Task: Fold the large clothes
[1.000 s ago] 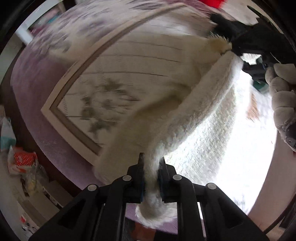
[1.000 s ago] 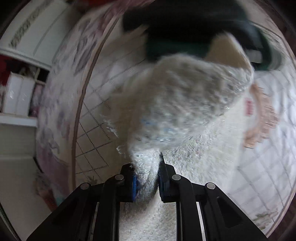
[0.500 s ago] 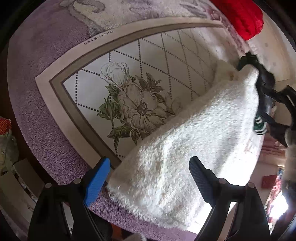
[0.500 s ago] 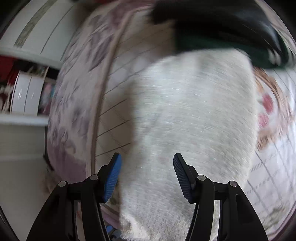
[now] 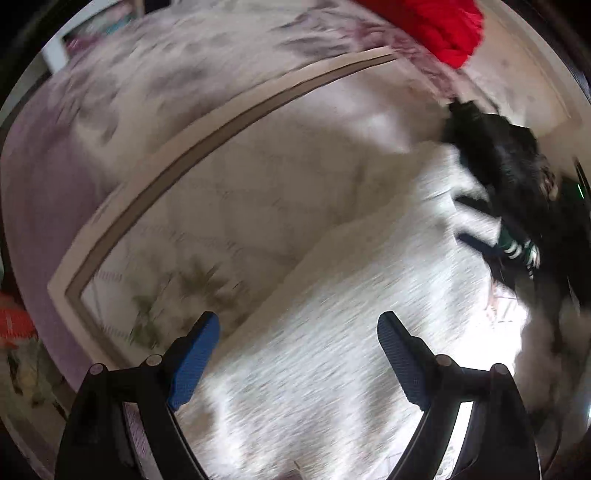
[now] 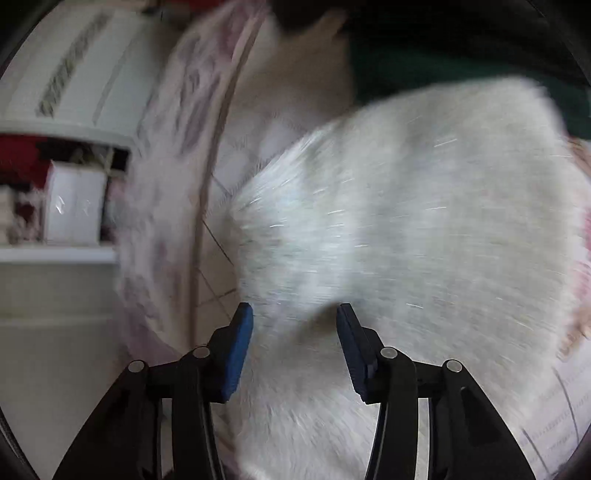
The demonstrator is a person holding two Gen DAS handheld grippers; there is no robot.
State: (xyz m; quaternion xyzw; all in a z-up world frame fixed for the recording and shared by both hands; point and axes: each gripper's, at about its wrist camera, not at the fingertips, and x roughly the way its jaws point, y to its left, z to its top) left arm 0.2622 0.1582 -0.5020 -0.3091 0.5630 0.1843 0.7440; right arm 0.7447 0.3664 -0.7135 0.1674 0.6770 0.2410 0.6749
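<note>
A white fluffy garment (image 5: pixel 332 332) lies spread on a flower-patterned bedspread (image 5: pixel 221 203). My left gripper (image 5: pixel 297 319) hangs over the garment's left edge, jaws wide open, holding nothing. In the right wrist view the same garment (image 6: pixel 406 221) fills the middle, blurred by motion. My right gripper (image 6: pixel 294 310) is low over it and its jaws are closing. Fluffy cloth shows between the blue pads (image 6: pixel 240 339), but they are not pressing on it.
A red cloth (image 5: pixel 443 26) lies at the far edge of the bed. A black garment (image 5: pixel 509 158) and a dark green one (image 6: pixel 443 55) lie beyond the white one. A shelf with white boxes (image 6: pixel 74 203) stands left of the bed.
Both grippers let go of the white garment and opened; it dropped flat onto the bed. The right jaws have since narrowed and sunk closer to the cloth. The left gripper shifted sideways.
</note>
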